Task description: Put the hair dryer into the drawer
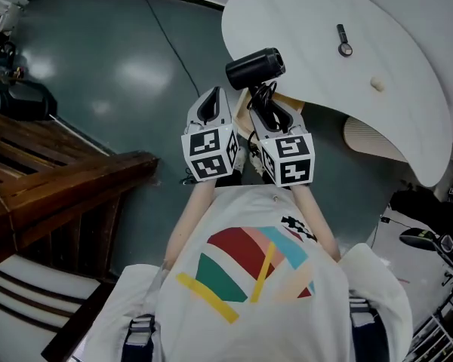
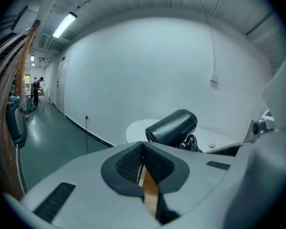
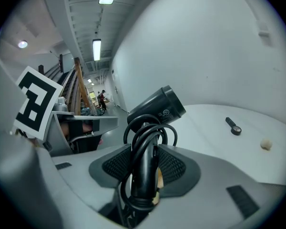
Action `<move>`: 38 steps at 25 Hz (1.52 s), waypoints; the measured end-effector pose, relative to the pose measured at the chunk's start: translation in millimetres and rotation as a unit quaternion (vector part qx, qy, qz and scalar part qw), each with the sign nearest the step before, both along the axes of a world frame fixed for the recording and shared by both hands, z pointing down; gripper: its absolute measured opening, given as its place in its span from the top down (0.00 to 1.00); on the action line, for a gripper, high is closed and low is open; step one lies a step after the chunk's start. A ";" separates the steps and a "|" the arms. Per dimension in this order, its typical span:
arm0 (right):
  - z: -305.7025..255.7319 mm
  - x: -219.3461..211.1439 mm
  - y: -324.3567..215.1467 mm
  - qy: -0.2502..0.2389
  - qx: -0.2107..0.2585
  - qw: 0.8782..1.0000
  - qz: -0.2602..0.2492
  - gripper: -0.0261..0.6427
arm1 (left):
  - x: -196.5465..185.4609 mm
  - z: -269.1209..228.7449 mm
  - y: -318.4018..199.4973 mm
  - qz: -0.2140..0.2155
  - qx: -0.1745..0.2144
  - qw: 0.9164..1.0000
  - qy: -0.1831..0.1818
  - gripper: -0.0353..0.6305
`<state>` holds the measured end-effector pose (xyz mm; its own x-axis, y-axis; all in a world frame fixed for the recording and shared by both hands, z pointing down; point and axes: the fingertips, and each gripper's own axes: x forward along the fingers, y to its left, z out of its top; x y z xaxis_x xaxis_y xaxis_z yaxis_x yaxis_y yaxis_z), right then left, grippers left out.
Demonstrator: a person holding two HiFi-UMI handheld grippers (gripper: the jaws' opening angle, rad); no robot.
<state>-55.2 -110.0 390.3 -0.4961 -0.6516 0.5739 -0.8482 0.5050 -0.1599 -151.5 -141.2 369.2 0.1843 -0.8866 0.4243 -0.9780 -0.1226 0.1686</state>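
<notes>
the hair dryer (image 1: 255,68) is up in the air, not on anything. the right tongs (image 1: 266,115) are closed on its black handle, with the cord looped round the handle. in the right gripper view the handle stands straight up between the two pads of the right tongs (image 3: 145,171), and the fat round barrel (image 3: 157,109) sits on top, just past the tips. the barrel lies crosswise, so its long way runs left to right while the handle runs along the tongs. the left tongs (image 1: 209,108) are just beside the right ones, on their left. they are pinched together and hold nothing, and the dryer is a little to their far right. so the right hand has the dryer, and i think the left hand is free to pull a drawer. i cannot see a drawer plainly from here. the white round desk (image 1: 302,21) is at the far right, just past the dryer. a small dark stick thing (image 1: 343,42) and a little pale lump (image 1: 377,84) lie on it. the floor (image 1: 98,74) is dark, green and shiny. brown wooden steps (image 1: 45,172) are on the left, and a plain white wall (image 2: 157,66) is on the far side.
</notes>
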 end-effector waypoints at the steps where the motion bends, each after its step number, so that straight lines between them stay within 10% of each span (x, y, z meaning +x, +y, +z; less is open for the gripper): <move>1: 2.7 2.4 0.9 0.000 -0.005 1.000 0.007 0.68 | 2.6 2.5 -1.2 0.007 -0.003 1.000 0.001 0.92; 23: 85.4 34.7 47.3 -0.009 -0.163 0.980 0.113 0.69 | 23.8 73.7 -8.7 0.079 -0.091 0.993 -0.005 0.92; 38: 131.0 53.6 61.1 -0.054 -0.276 0.940 0.193 0.69 | 42.0 97.3 -15.6 0.115 -0.112 0.987 -0.019 0.92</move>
<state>-1.6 -48.9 521.3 -0.3581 -0.4122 0.8378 -0.9152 -0.0228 -0.4023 -109.5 -156.8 466.4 0.3496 -0.7064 0.6155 -0.9350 -0.3048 0.1814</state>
